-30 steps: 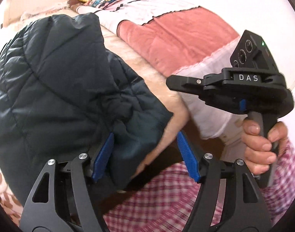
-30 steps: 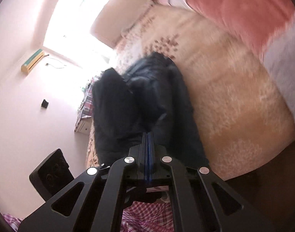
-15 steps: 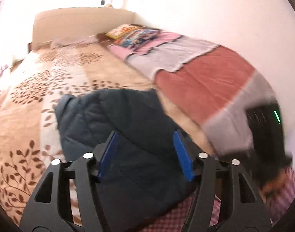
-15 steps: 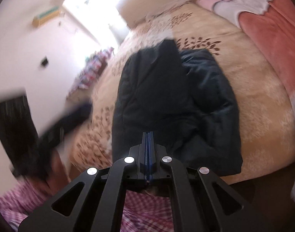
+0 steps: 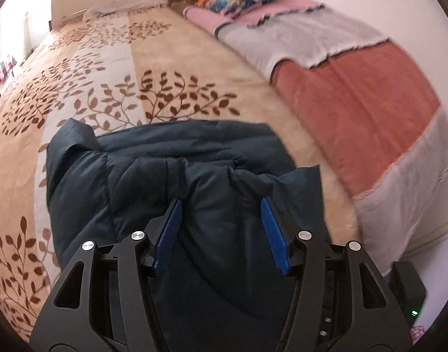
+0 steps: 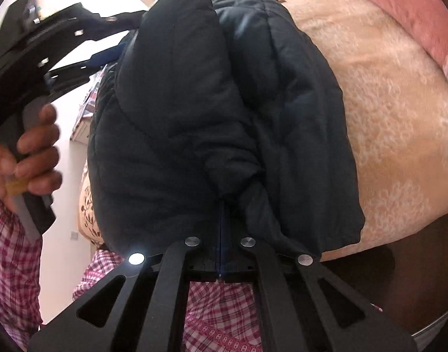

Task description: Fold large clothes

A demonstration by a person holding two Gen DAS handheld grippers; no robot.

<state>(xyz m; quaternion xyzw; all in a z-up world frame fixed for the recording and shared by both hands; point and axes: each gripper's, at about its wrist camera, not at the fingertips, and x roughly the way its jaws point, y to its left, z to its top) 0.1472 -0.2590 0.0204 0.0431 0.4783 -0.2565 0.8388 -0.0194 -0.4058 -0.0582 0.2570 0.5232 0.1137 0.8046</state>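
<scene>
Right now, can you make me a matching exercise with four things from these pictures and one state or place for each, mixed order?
Things:
1. left gripper
2. right gripper
3. dark padded jacket
4. pink and grey blanket

States or places:
A. lies along the far side of the bed, beside the wall
B. jaws closed on a bunch of jacket fabric
C. jaws apart, above the jacket
D. bunched on the leaf-patterned bedspread

Pairs: 1-C, 2-B, 3-D, 4-A

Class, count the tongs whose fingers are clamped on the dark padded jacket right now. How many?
1. The right tongs pinch a bunched fold of the dark navy padded jacket; the left tongs gape open above it.
</scene>
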